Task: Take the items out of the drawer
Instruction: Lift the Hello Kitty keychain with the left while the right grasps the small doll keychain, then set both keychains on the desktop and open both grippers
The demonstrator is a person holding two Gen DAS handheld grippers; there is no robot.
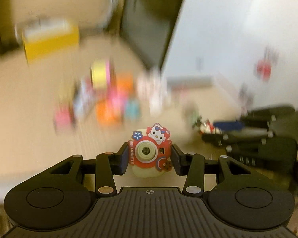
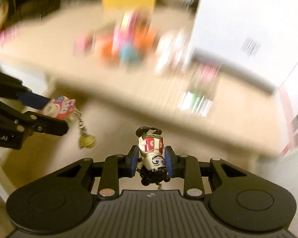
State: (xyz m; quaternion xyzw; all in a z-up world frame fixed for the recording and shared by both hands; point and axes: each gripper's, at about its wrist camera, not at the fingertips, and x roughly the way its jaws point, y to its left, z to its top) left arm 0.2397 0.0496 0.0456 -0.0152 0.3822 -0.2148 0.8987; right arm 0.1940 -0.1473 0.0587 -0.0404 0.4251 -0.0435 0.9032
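Note:
My left gripper [image 1: 150, 155] is shut on a red and cream toy camera keychain [image 1: 149, 150] with a cartoon cat on it. In the right wrist view that same left gripper [image 2: 55, 109] comes in from the left, and the keychain [image 2: 59, 106] has a chain and small brass bell [image 2: 86, 140] hanging below it. My right gripper [image 2: 152, 163] is shut on a small figurine [image 2: 152, 154] with black hair, held upside down. The right gripper [image 1: 214, 128] also shows at the right of the left wrist view. Both backgrounds are motion-blurred.
A beige tabletop [image 1: 29, 103] holds a blurred pile of colourful small items [image 1: 109, 97] and a yellow box [image 1: 49, 39]. A dark screen [image 1: 149, 19] and a white wall [image 1: 238, 29] stand behind. The right wrist view shows the table edge [image 2: 129, 91] and the same pile [image 2: 127, 41].

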